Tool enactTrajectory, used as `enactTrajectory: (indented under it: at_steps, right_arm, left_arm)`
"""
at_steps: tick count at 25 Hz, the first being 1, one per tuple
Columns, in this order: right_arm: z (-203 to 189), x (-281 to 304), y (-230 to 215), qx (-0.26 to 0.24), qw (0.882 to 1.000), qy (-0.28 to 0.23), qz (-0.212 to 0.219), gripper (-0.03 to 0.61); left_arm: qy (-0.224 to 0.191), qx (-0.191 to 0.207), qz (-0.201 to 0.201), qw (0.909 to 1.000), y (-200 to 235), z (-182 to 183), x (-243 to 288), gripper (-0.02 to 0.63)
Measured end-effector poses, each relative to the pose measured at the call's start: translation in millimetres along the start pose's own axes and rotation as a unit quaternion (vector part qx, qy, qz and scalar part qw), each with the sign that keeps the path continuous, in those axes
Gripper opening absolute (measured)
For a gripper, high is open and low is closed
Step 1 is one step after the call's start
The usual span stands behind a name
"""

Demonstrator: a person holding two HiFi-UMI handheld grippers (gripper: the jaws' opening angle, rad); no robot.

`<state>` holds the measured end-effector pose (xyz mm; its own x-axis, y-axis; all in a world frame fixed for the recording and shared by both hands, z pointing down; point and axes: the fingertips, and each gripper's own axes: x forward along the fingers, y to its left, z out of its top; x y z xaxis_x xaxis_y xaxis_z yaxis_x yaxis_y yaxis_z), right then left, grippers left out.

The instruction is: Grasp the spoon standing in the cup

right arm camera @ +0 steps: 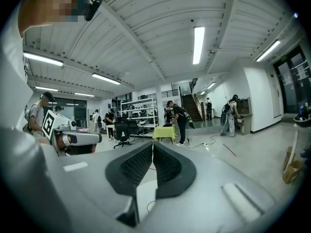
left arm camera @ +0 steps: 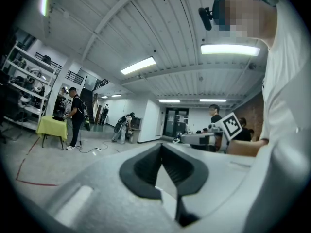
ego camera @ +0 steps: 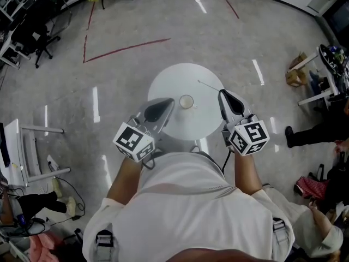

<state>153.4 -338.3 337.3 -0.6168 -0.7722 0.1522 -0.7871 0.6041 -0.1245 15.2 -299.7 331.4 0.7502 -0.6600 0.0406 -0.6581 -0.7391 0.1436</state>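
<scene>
Two closed, empty tools: left gripper (ego camera: 169, 102); right gripper (ego camera: 221, 93); cup (ego camera: 186, 101) between them on table (ego camera: 169, 83).

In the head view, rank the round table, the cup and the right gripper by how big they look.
1. the round table
2. the right gripper, though it sits nearer the camera, which inflates it
3. the cup, clearly smallest

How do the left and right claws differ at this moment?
The left claw sits left of the cup, angled toward it; the right claw sits right of it, farther off, pointing past it. Both are shut, empty and over the round white table.
</scene>
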Motion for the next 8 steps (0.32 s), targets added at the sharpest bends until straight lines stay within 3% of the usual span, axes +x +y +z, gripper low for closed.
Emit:
enactTrajectory:
  at_steps: [8]
  right_arm:
    - [-0.4, 10.9, 11.3, -0.003, 1.000, 0.001, 0.009, 0.012]
  left_arm:
    - [-0.003, 0.000, 0.008, 1.0000, 11.1, 1.2, -10.9, 0.002]
